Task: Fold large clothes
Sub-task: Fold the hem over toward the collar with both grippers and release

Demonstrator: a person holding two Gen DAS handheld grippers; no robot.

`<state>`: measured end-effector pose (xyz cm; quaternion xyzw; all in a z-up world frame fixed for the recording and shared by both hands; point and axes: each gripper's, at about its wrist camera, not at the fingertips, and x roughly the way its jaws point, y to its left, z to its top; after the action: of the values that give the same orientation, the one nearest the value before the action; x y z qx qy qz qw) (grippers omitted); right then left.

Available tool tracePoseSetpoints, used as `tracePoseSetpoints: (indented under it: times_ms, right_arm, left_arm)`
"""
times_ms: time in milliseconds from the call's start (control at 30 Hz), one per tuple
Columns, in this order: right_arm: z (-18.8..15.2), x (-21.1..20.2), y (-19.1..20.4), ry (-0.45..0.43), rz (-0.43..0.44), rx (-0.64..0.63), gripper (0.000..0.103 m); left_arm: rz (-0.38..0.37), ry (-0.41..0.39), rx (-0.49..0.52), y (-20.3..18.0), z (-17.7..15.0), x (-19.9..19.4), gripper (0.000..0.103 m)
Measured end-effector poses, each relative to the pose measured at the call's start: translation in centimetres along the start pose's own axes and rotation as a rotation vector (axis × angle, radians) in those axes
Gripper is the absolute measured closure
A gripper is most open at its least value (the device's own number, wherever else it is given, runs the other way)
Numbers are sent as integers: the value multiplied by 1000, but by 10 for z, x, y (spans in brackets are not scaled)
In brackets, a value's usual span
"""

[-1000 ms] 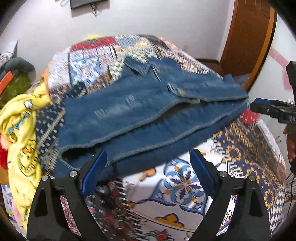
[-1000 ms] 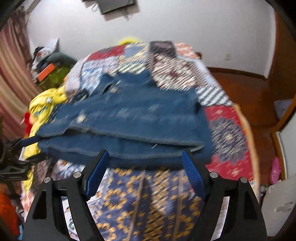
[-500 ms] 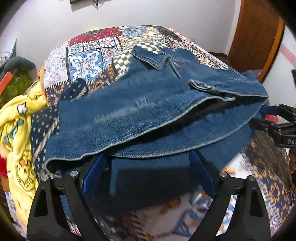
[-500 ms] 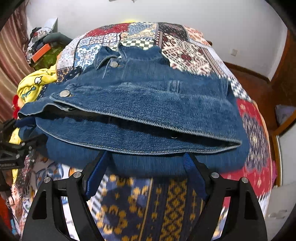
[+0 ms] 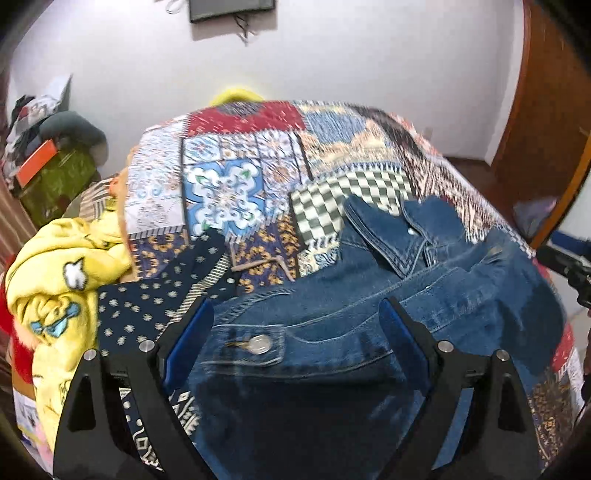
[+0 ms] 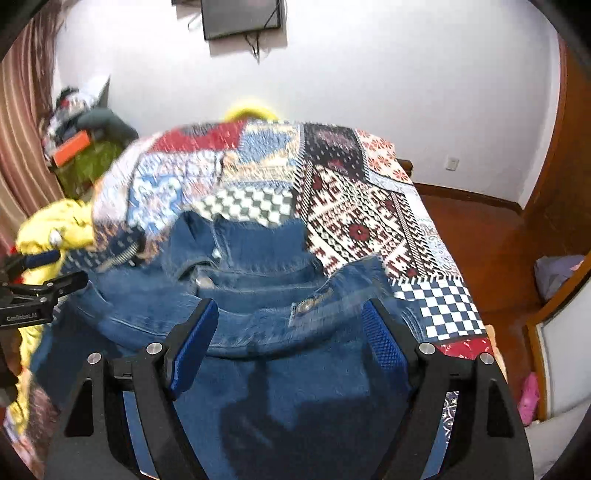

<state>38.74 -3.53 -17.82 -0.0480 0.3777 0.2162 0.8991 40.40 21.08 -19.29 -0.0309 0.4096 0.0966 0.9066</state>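
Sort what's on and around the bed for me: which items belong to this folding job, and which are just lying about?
Part of the job:
- denim jacket, lying on the patchwork bedspread
- left gripper, jaws wide
- right gripper, jaws wide

Just lying about:
- yellow cartoon-print garment at the bed's left edge
- green box with orange lid
- wall-mounted screen
- pink item on the floor

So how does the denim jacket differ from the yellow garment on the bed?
The denim jacket is dark blue, plain and stiff, with metal buttons; the yellow garment is bright, soft-looking and carries cartoon prints. The jacket lies spread mid-bed under both grippers' fingers; the yellow garment is bunched at the bed's left edge. Both rest on the patchwork bedspread.
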Motion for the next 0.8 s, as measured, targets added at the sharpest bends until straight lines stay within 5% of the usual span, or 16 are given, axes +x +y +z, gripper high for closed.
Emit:
tracePoseSetpoints:
  times_ms: [167,400,633,667,733,800]
  right_arm:
    - [-17,0,11,62,94,24,25]
    - [-58,41,44,242,137,-74,24]
    - [-29,67,20,234,128,3,20]
    - [-24,73,17,234,103,13,20]
    - [-15,81,4,231,63,34,19]
    - [-12,87,-8,232,11,53,19]
  left_arm:
    - [-16,7,21,3,-24,-17,12]
    - [23,125,148,-18,-65,20,12]
    - [10,169,-49,19,-37,64,10]
    - [54,147,-41,21,-32,64,11]
    - [257,87,16,23,-23,64,10]
    - [293,83,19,33,-19,65,10]
